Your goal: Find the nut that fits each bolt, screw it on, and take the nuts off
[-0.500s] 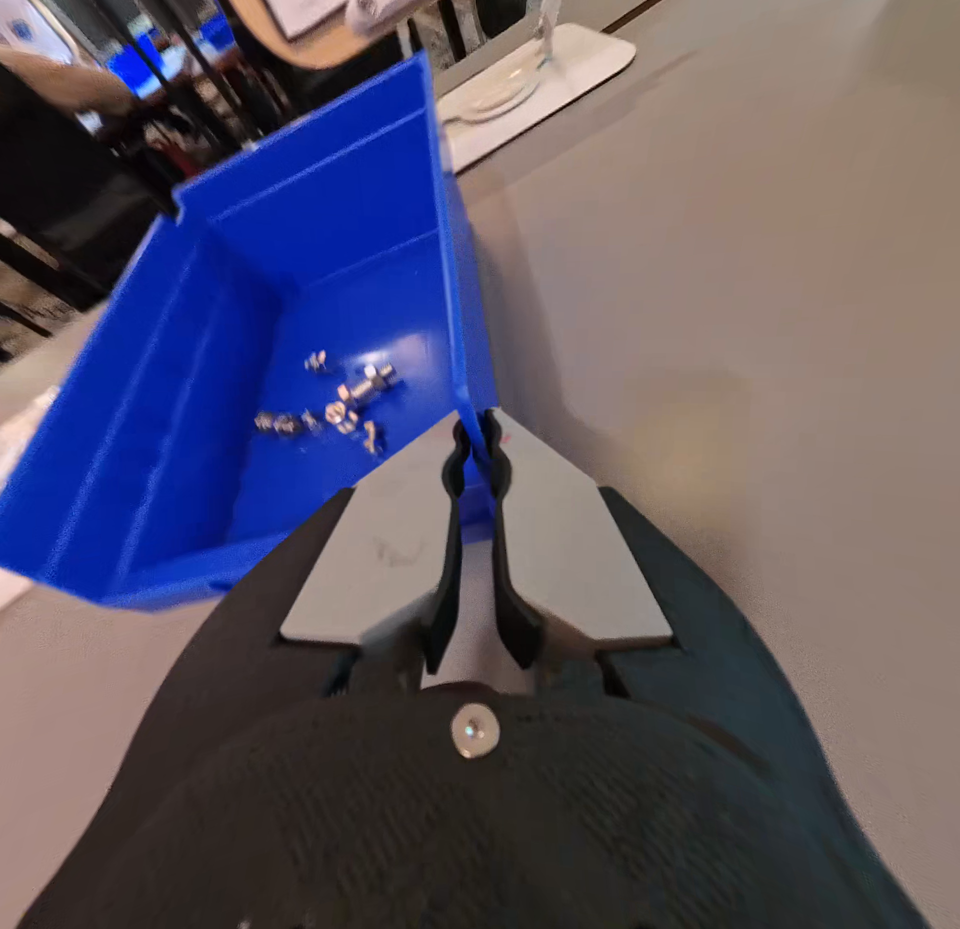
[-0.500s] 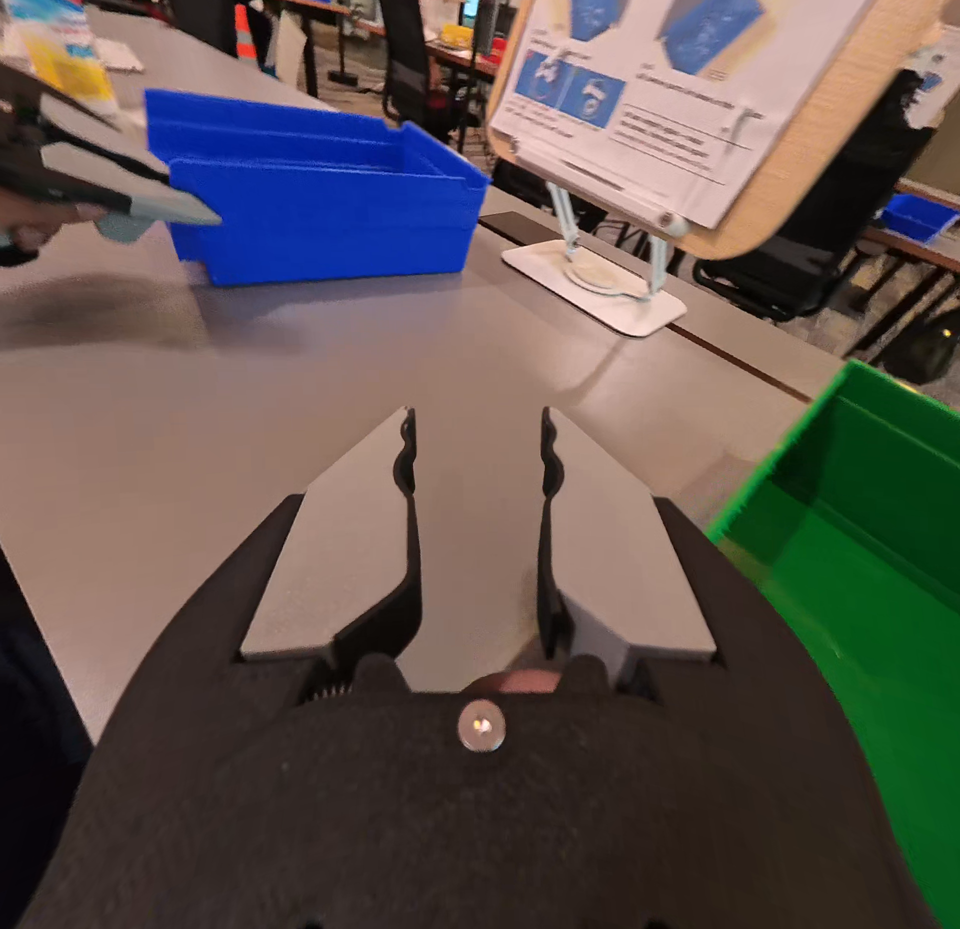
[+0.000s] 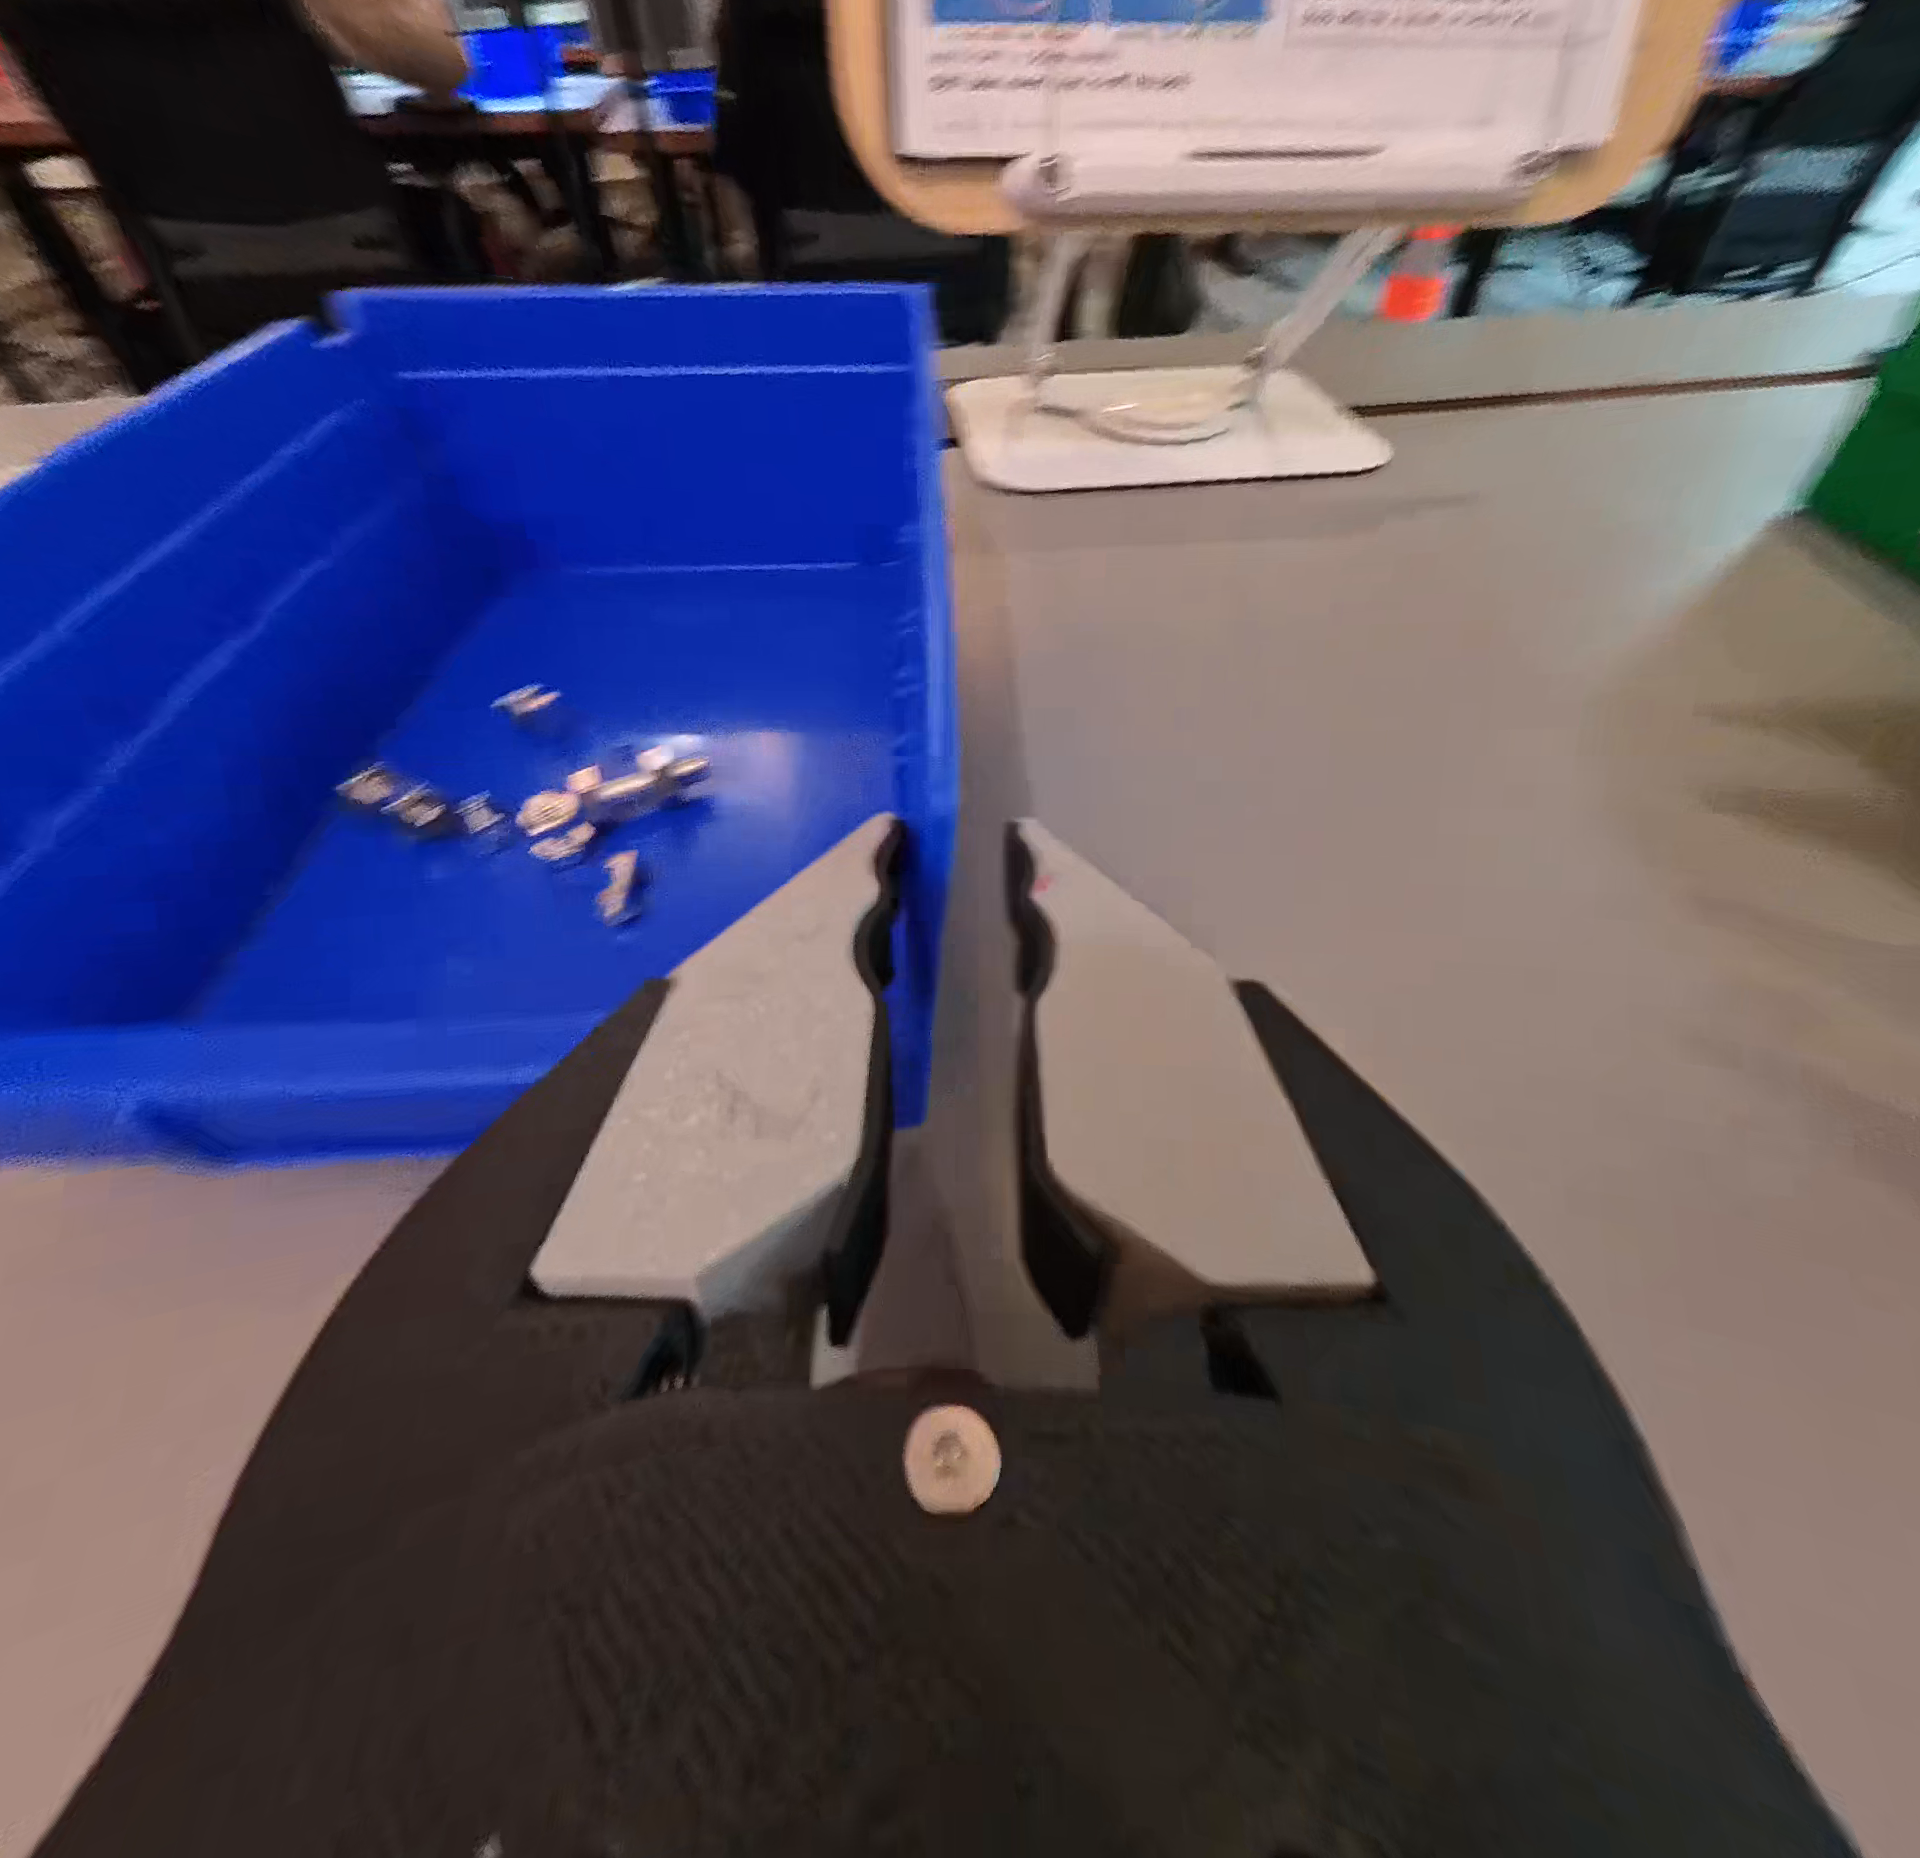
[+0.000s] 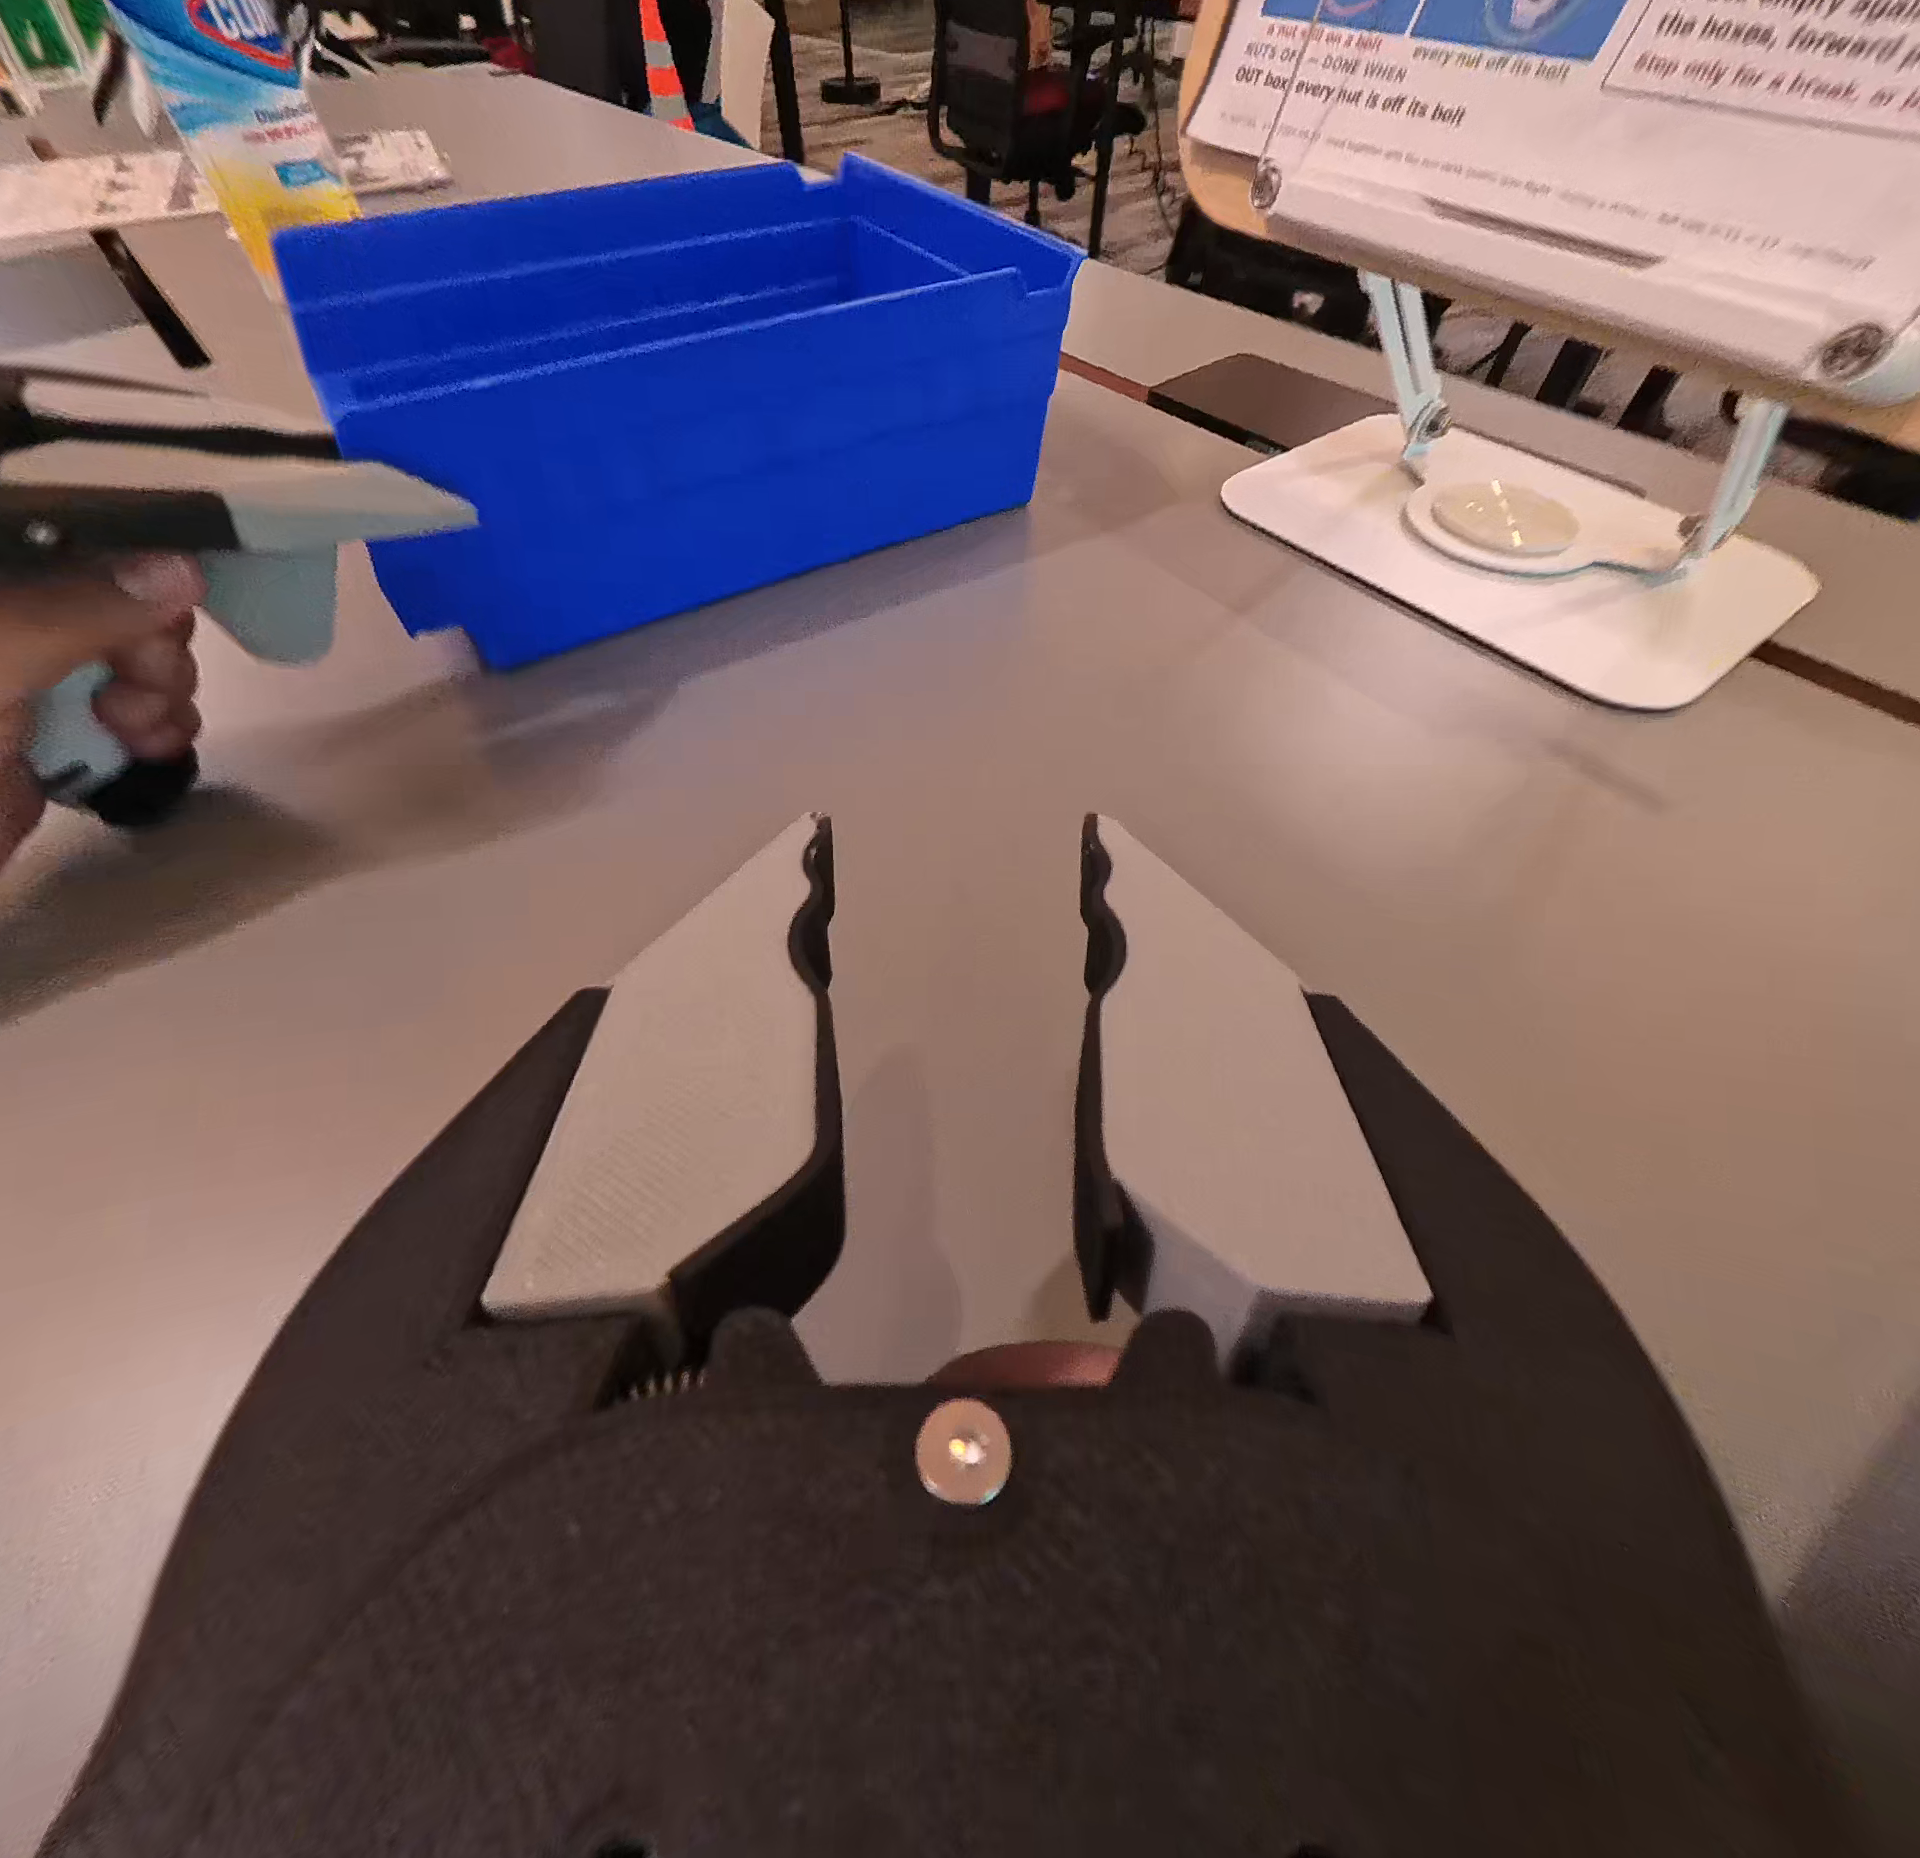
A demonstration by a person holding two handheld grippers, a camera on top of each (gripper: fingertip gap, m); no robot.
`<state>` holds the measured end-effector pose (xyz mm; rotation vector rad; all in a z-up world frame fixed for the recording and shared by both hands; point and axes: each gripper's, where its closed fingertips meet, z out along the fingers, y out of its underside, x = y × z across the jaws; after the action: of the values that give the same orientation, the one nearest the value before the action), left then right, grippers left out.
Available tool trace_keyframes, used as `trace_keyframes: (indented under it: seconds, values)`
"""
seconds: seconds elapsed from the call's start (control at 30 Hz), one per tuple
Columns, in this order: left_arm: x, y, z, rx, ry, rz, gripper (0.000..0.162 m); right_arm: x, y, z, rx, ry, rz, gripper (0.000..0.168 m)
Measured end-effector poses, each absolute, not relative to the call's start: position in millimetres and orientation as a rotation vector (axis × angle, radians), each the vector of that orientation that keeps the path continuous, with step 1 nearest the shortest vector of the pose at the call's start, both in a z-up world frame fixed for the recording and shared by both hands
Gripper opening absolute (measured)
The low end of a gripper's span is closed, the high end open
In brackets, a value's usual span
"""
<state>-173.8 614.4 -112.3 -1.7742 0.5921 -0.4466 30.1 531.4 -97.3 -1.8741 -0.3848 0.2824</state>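
Both grippers, left point(image 3: 951, 842) and right point(image 4: 954, 832), have empty, parted fingers; the left could knock the bin point(image 3: 925, 665) wall reaching the small, slippery bolts point(image 3: 582, 800).

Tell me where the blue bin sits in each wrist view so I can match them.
Left wrist view: blue bin fills the left half, small metal parts on its floor.
Right wrist view: blue bin upper left of centre, inside hidden.
Shared landmark: the white stand base right of the bin.
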Motion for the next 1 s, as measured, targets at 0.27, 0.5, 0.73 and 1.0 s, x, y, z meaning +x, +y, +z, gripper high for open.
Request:
trace_keyframes:
  seconds: [0.27, 0.5, 0.73, 1.0]
  values:
    - [-78, 548, -12, -1.552, 0.975, -0.697, 0.077, 47, 555, -106, -1.940, -0.432, 0.269, 0.065]
    - [41, 562, -72, -1.523, 1.462, -0.655, 0.055, 61, 563, -126, -1.936, -0.330, 0.321, 0.068]
    - [54, 579, -129, -1.509, 1.512, -0.639, 0.064, 62, 554, -134, -1.959, -0.327, 0.289, 0.080]
    - [32, 578, -131, -1.520, 1.508, -0.662, 0.075, 61, 555, -140, -1.966, -0.428, 0.139, 0.080]
